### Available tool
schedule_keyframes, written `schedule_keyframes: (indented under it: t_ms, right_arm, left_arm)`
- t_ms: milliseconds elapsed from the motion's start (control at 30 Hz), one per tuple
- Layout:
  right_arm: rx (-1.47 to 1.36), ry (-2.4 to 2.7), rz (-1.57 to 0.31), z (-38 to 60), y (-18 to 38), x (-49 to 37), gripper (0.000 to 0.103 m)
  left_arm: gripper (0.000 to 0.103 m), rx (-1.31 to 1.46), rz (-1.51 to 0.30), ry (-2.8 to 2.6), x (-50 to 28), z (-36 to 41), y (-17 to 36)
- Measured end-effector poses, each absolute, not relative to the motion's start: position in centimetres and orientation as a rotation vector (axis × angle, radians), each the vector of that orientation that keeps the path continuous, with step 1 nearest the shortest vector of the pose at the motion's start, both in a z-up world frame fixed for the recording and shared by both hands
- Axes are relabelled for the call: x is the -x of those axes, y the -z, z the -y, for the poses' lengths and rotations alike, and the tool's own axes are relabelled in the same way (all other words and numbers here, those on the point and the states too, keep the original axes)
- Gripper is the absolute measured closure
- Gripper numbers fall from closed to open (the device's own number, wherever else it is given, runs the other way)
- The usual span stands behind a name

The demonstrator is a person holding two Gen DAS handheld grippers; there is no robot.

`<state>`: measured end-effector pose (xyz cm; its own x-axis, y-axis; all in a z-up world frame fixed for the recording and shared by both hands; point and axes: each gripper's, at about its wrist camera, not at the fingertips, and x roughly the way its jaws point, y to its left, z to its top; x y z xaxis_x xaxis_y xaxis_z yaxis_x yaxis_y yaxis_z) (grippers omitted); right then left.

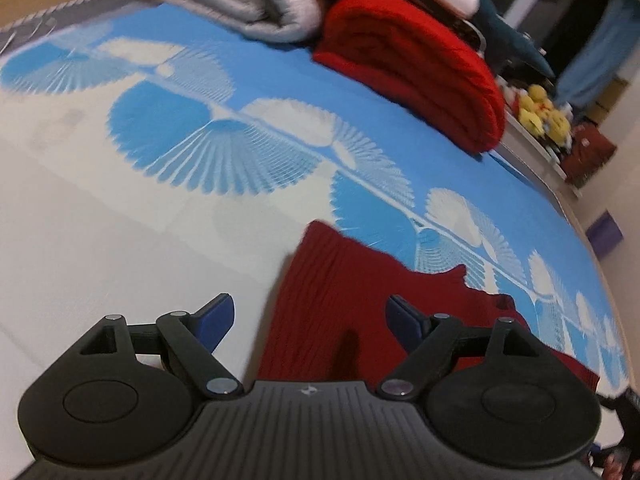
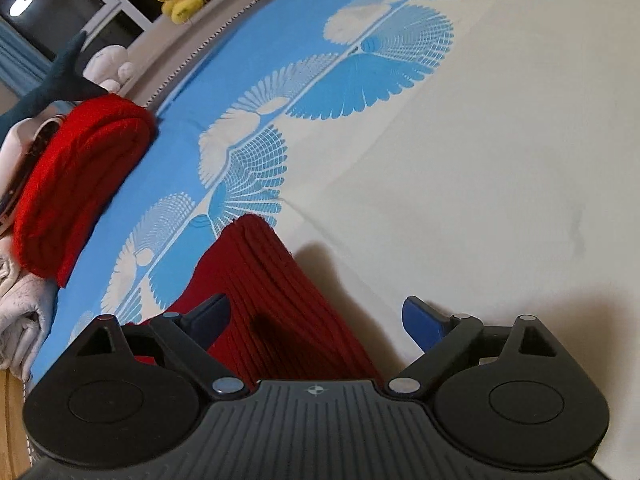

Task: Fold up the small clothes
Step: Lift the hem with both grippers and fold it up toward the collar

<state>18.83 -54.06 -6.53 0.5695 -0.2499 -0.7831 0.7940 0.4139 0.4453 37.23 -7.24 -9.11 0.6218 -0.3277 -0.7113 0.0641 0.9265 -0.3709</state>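
Two wrist views over a bed (image 1: 100, 240) with a cream and blue fan-patterned cover. Left tongs (image 1: 308, 318): jaws spread wide, blue pads apart, nothing pinched between them. A dark red ribbed garment (image 1: 340, 300) lies flat on the cover directly under and ahead of these tongs, its near part hidden by the tool body; whether the pads touch the cloth cannot be told. Right tongs (image 2: 316, 318): jaws likewise spread wide and empty. In this view the same dark red ribbed garment (image 2: 260, 280) lies below the left-hand pad and the gap, while the other pad hangs over bare cream cover (image 2: 480, 160). The garment straddles the line where cream meets blue. Farther off, near the bed's edge, sit a folded bright red knit (image 1: 420, 76) and, beside it, a folded pale grey cloth (image 1: 260, 4). Beyond the bed stand yellow soft toys (image 1: 540, 110) and a dark teal plush shape (image 2: 56, 80).
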Motion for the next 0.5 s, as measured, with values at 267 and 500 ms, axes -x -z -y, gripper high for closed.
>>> schedule_keyframes:
  t_ms: [267, 500]
  right_arm:
    - [-0.887, 0.76, -0.769, 53.0, 6.9, -20.7, 0.011]
    - [-0.859, 0.756, -0.804, 52.5, 6.2, -20.1, 0.016]
  left_arm:
    - [0.017, 0.193, -0.878, 0.262, -37.6, 10.4, 9.6]
    - [0.095, 0.122, -0.901, 0.307, -38.0, 11.0, 10.5]
